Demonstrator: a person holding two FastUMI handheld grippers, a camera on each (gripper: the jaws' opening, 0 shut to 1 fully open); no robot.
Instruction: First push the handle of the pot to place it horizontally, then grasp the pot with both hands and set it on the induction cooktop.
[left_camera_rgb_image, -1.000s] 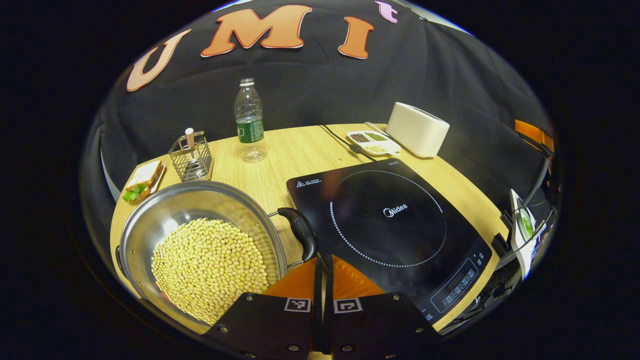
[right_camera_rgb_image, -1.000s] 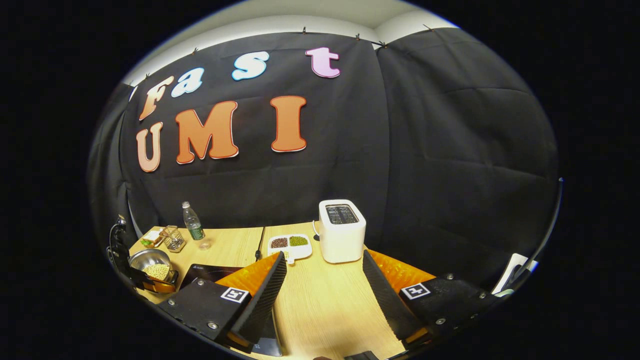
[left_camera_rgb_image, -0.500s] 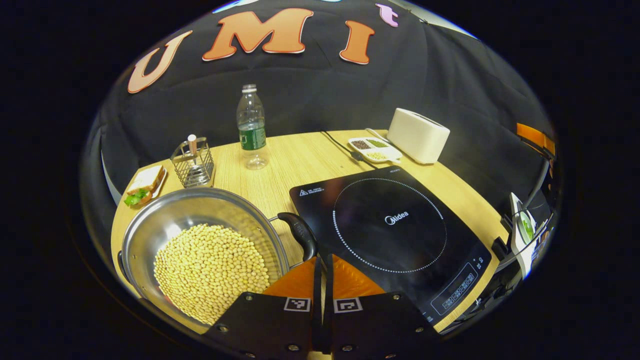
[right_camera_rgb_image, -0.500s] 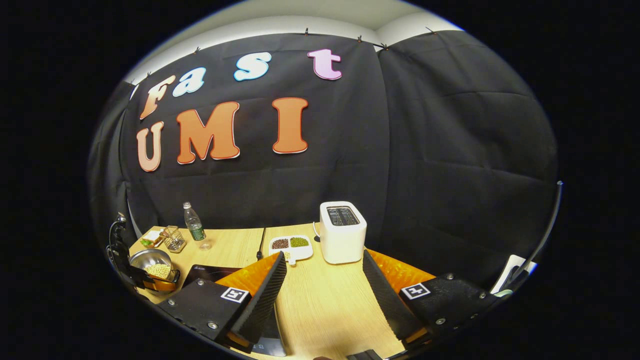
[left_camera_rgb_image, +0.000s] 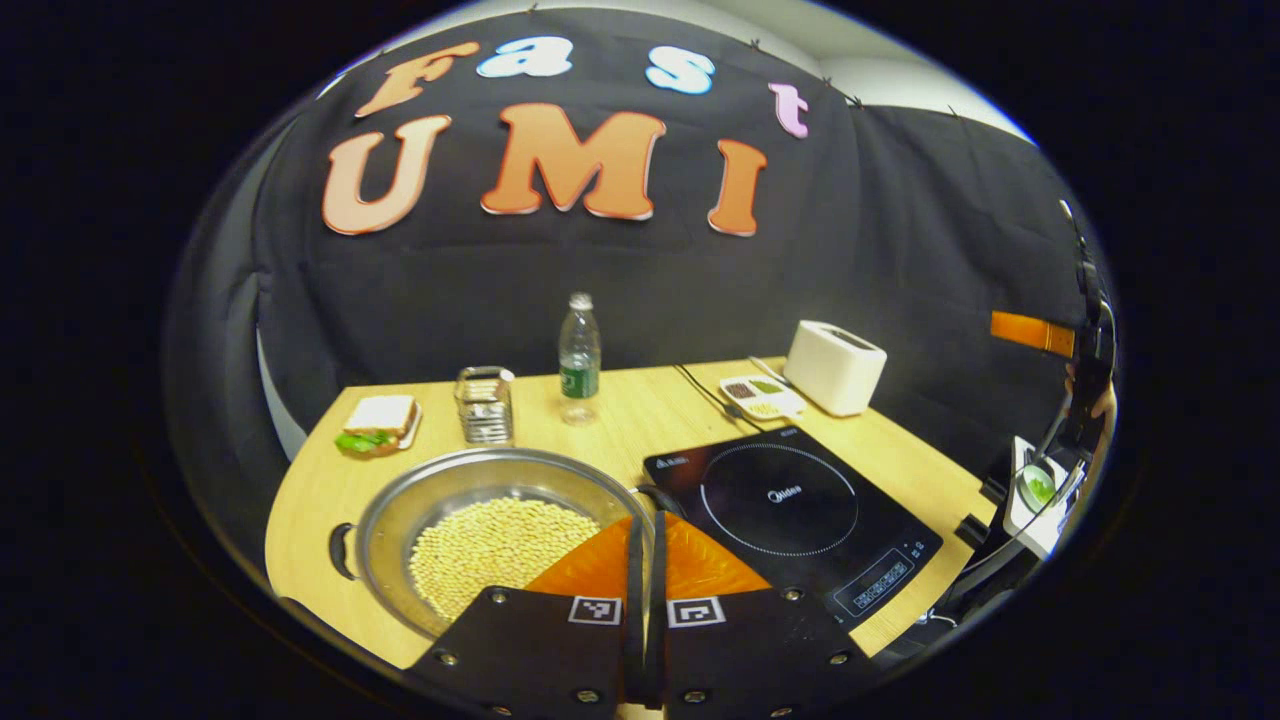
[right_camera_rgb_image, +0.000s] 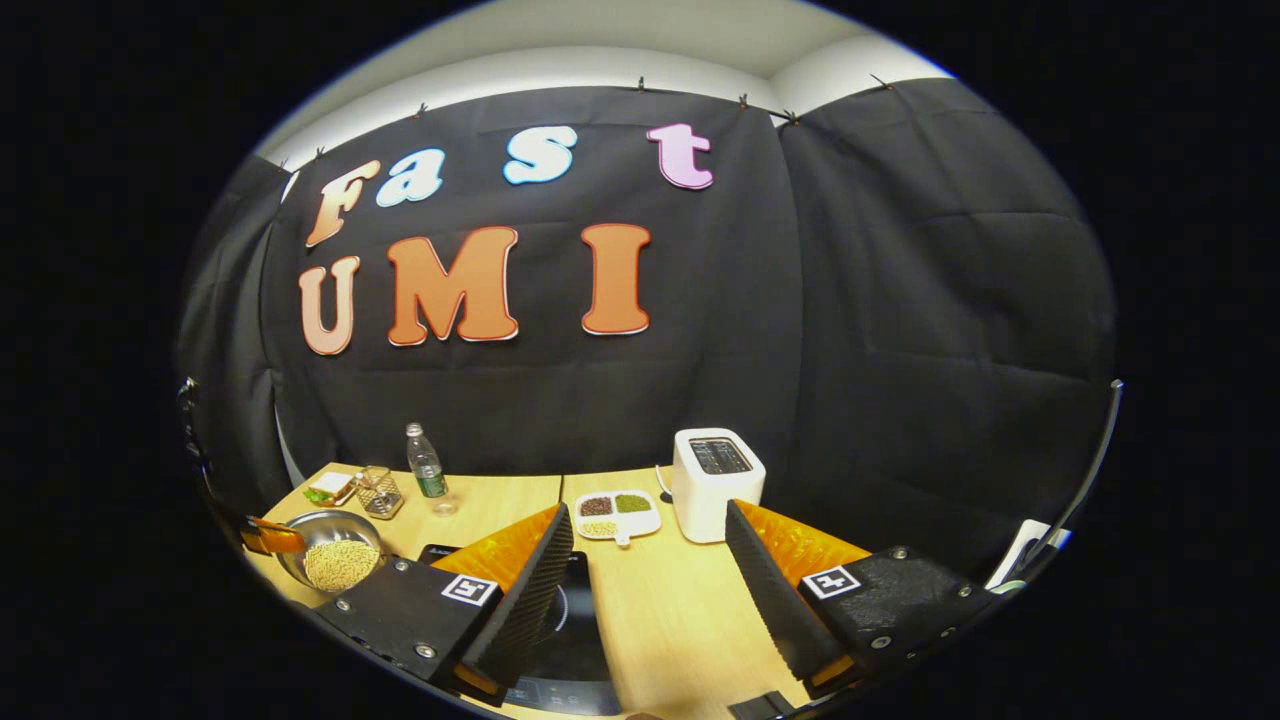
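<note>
The steel pot (left_camera_rgb_image: 490, 520), part filled with soybeans (left_camera_rgb_image: 495, 535), sat on the near left of the wooden table (left_camera_rgb_image: 640, 415), just left of the black induction cooktop (left_camera_rgb_image: 790, 510) and not yet on it. One dark loop handle (left_camera_rgb_image: 343, 550) stuck out at the pot's left side; the right handle (left_camera_rgb_image: 655, 497) showed only as a dark sliver beside the left gripper (left_camera_rgb_image: 645, 545), so whether it lay horizontal could not be told. That gripper's jaws were pressed together with nothing between them, poised above the pot's near right rim. The right gripper (right_camera_rgb_image: 648, 560) hung over the table near the cooktop's right side, jaws spread wide and empty, well apart from the pot. By my reading the handle-pushing step was at or near its end, and the two-handed lift had not begun. The next move would call for spreading the left jaws, bringing each gripper to its own handle, and lifting level so the beans stay in. Farther off stood a water bottle (left_camera_rgb_image: 578, 358), a wire caddy (left_camera_rgb_image: 484, 404), a sandwich (left_camera_rgb_image: 376, 426), a divided dish (left_camera_rgb_image: 762, 396) and a white toaster (left_camera_rgb_image: 833, 367).
</note>
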